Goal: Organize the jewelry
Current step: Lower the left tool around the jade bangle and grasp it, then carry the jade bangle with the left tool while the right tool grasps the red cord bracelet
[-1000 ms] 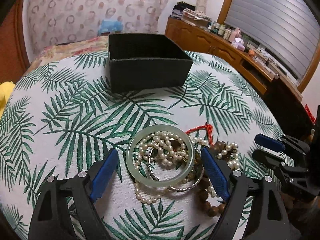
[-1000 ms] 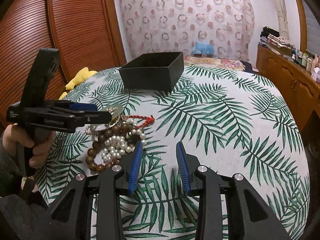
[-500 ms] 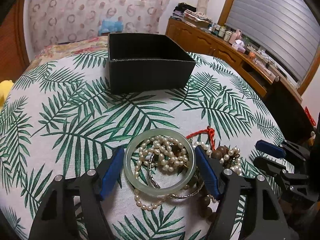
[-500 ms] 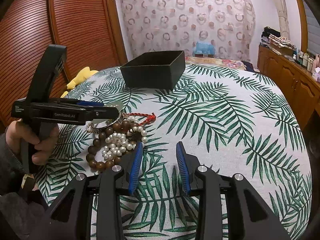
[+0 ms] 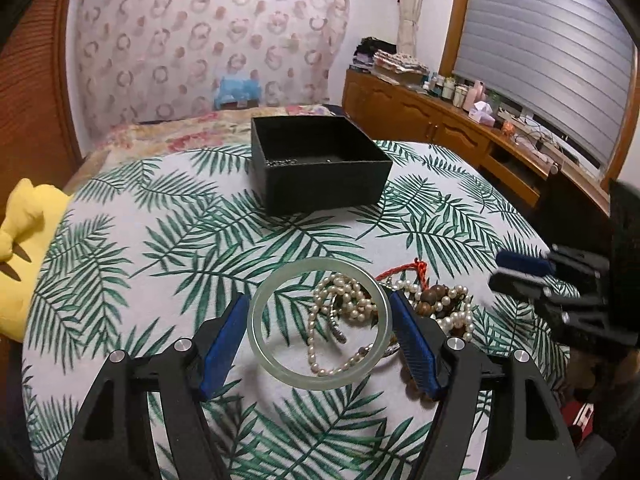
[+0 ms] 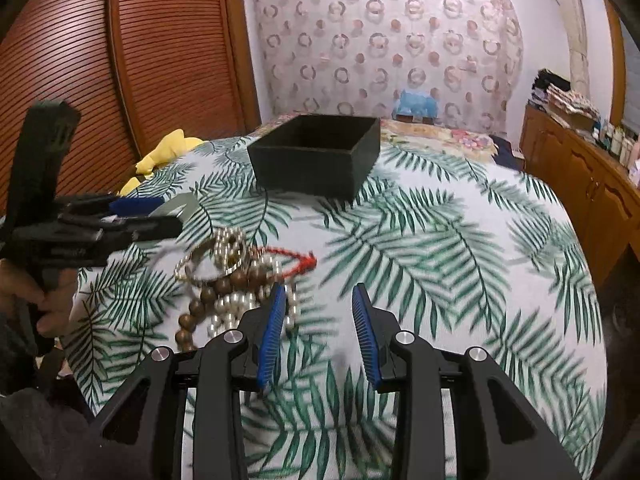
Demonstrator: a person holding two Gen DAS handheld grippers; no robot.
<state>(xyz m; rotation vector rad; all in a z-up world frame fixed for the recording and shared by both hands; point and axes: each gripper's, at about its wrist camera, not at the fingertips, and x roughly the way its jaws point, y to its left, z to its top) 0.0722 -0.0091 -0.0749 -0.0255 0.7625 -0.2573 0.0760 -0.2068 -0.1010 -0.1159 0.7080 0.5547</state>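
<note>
Left wrist view shows the left tongs (image 5: 318, 334) spread wide, both blue pads pressed against the outer rim of a pale green jade bangle (image 5: 318, 380), which appears lifted clear of the palm-leaf bedspread (image 5: 132, 248). The grip is across a smooth, hard ring, so I judge the main risk is the bangle slipping or pivoting out during the carry to the black box (image 5: 320, 178), which sits well beyond on the bed. A pearl strand (image 5: 340, 308) shows through the ring; if it is caught, it could drag along. The right tongs (image 6: 320, 336) are partly open and hold nothing, hovering just beside the pile of wooden beads (image 6: 200, 312), pearls and a red cord bracelet (image 6: 296, 258); a stray nudge there could scatter the heap.
</note>
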